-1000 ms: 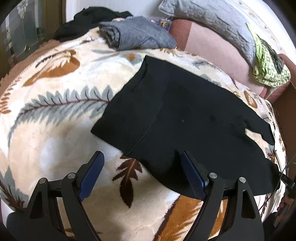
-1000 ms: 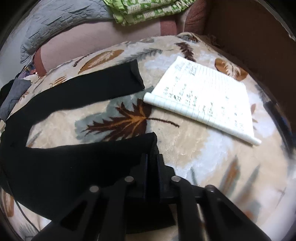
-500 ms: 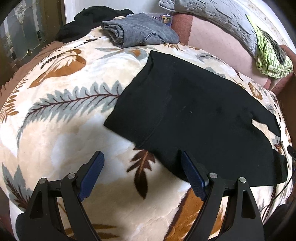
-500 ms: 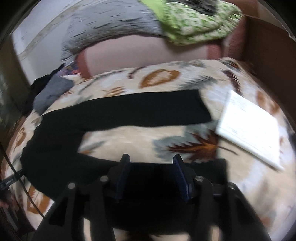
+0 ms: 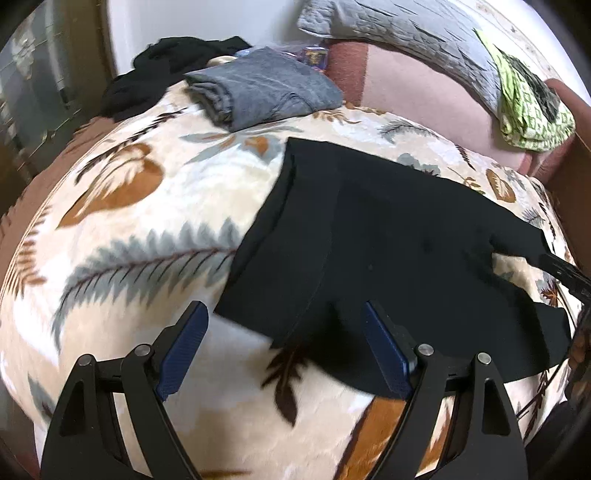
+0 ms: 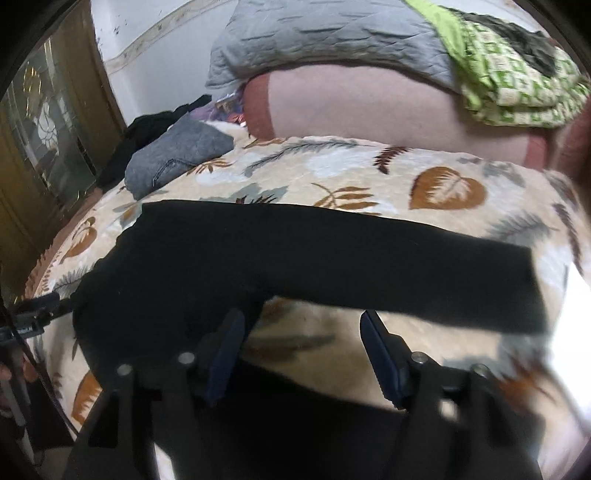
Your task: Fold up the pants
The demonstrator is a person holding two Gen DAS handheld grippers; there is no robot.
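Observation:
Black pants [image 5: 388,240] lie spread flat on a leaf-patterned blanket [image 5: 147,229], waistband to the left, legs running right. My left gripper [image 5: 284,347] is open and empty, hovering at the near waistband corner; its right finger [image 5: 384,350] is over the cloth. In the right wrist view the pants [image 6: 295,251] stretch across, the far leg straight to the right, the near leg under the gripper. My right gripper [image 6: 299,354] is open, holding nothing, above the gap between the two legs.
Folded grey jeans [image 5: 258,88] and a black garment [image 5: 166,70] sit at the bed's far left. A grey quilt [image 5: 399,29] and green patterned bedding [image 5: 532,99] rest on a pink bolster [image 5: 424,96] at the back. A wooden door [image 6: 44,147] stands left.
My right gripper has opened, let go of the near leg's hem, and swung left toward the crotch. My left gripper has shifted closer to the waistband, still open.

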